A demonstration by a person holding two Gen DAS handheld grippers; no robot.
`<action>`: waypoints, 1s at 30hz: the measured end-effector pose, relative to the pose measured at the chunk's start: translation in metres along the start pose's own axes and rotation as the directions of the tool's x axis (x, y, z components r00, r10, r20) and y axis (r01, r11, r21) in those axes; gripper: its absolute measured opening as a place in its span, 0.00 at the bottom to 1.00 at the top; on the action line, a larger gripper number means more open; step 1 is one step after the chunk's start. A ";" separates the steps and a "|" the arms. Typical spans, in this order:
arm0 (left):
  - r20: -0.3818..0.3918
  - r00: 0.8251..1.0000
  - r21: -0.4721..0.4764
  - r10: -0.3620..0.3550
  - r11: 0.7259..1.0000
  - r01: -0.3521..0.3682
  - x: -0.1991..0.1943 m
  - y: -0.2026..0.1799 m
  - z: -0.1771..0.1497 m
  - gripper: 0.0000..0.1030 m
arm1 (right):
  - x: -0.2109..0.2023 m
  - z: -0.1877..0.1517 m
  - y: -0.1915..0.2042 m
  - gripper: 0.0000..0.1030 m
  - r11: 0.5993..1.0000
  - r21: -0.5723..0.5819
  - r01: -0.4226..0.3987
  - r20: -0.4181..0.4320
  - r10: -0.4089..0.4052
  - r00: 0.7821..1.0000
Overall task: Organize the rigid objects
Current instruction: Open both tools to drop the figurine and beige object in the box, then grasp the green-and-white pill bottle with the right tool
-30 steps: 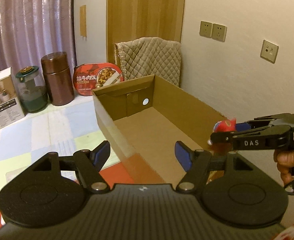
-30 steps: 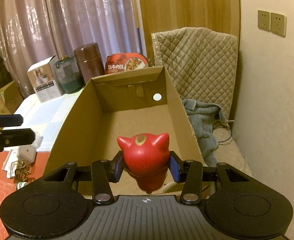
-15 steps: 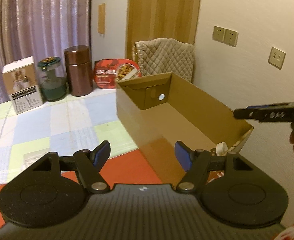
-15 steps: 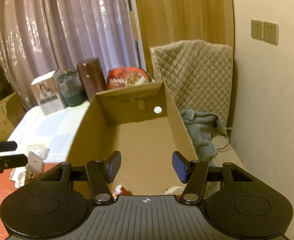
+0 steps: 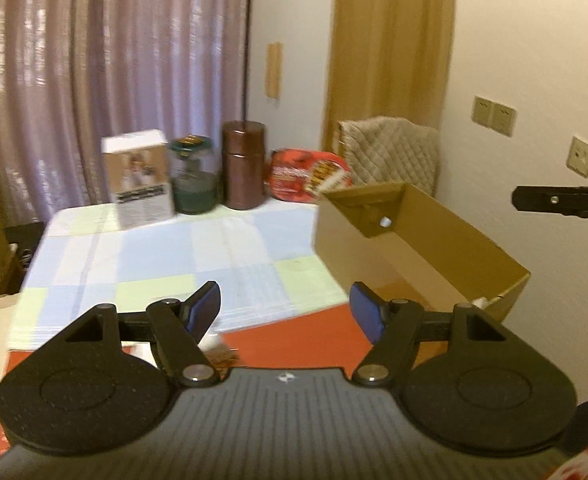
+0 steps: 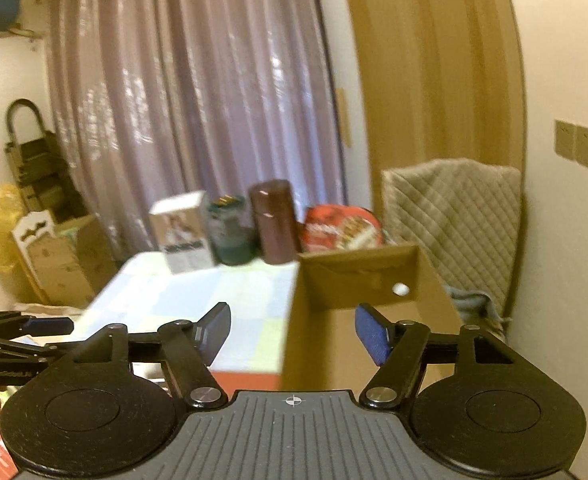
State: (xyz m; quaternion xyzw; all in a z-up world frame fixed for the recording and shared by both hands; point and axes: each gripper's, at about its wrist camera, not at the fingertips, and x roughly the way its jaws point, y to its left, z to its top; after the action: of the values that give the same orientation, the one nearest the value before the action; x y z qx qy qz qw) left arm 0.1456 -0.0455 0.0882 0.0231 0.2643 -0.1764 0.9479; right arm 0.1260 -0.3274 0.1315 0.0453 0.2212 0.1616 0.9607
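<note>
An open cardboard box (image 5: 433, 236) stands on the table's right side, against the wall. My left gripper (image 5: 286, 314) hovers open over the red mat (image 5: 305, 336) and checkered cloth, left of the box, with nothing between its blue pads. In the right wrist view my right gripper (image 6: 292, 332) hangs above the box (image 6: 357, 280) near its left wall. Its jaws are opening and hold nothing. The red horned figurine is out of sight. A small white object (image 5: 479, 302) shows in the box's near corner. Each gripper appears at the edge of the other's view: the right gripper (image 5: 533, 200), the left gripper (image 6: 60, 336).
Along the table's far edge stand a white carton (image 5: 138, 178), a green jar (image 5: 194, 180), a brown canister (image 5: 242, 164) and a red food package (image 5: 309, 176). A quilted chair back (image 5: 389, 152) is behind the box. Small items (image 5: 214, 342) lie under my left finger. Stacked cardboard boxes (image 6: 54, 264) sit beside the table.
The right gripper let go of the red figurine, which dropped into the box, then opened wider and rose. The left gripper drew back and swung left, away from the box.
</note>
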 end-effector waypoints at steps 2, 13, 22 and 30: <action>0.009 1.000 -0.016 0.030 0.999 -0.030 -0.013 0.016 -0.003 0.66 | -0.002 0.001 0.015 0.67 1.000 -0.012 -0.023 0.012 0.023 1.000; -0.023 0.984 -0.072 0.177 0.981 -0.179 -0.043 0.088 -0.041 0.66 | 0.032 -0.033 0.082 0.74 0.992 -0.036 -0.117 -0.030 0.116 0.993; -0.096 0.975 -0.079 0.202 0.975 -0.210 -0.011 0.111 -0.088 0.66 | 0.095 -0.093 0.096 0.74 0.992 -0.010 -0.123 -0.144 0.120 0.982; -0.138 0.974 -0.045 0.182 0.981 -0.190 0.029 0.118 -0.115 0.66 | 0.137 -0.143 0.100 0.73 0.991 -0.016 -0.132 -0.270 0.123 0.955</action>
State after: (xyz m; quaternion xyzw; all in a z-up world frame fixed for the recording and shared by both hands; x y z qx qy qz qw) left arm 0.1526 0.0715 -0.0312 0.0321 0.3286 -0.0773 0.9407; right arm 0.1503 -0.1853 -0.0373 0.0208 0.3429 0.2317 0.9101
